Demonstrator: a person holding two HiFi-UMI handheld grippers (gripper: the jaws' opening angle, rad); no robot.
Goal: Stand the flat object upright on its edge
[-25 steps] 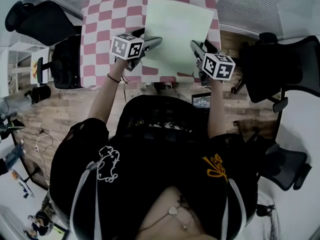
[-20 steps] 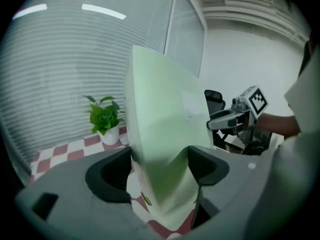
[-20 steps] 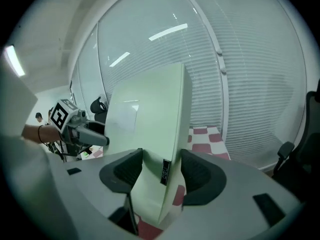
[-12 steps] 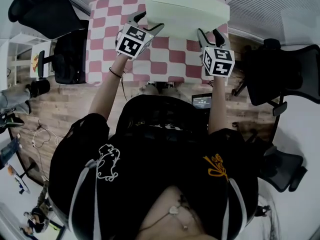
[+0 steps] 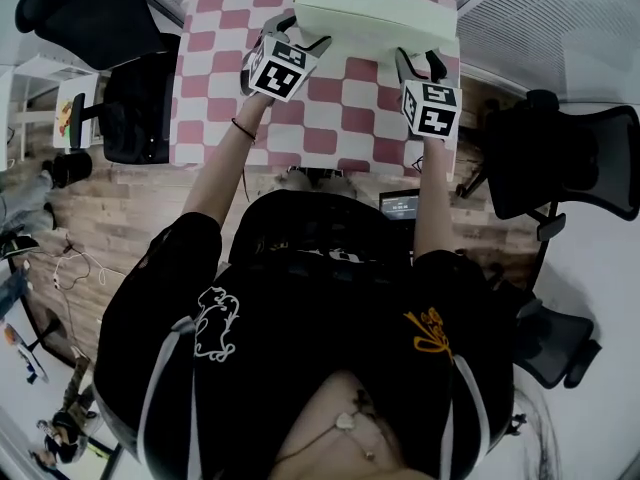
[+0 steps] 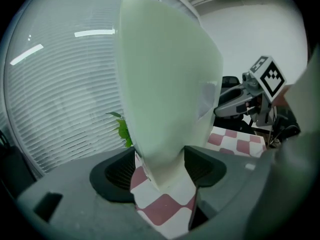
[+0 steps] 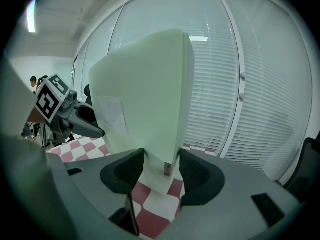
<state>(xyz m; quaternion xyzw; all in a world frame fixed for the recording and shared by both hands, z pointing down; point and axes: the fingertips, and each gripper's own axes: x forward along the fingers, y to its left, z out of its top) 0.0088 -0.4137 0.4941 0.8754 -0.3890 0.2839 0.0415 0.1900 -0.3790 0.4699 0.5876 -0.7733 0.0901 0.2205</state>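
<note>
The pale green, thick rectangular slab [image 5: 372, 13] was held up on its long edge along the far edge of the red-and-white checked table [image 5: 330, 118], reaching towards the far right corner. The left gripper [image 5: 303, 46] clamped the slab's left end and the right gripper [image 5: 416, 65] its right end, black pads pressed on both faces. Both pairs of jaws had just been closing, with the slab between them. Whether its lower edge touched the table could not be told. A leafy green plant [image 6: 121, 129] showed just behind the slab.
</note>
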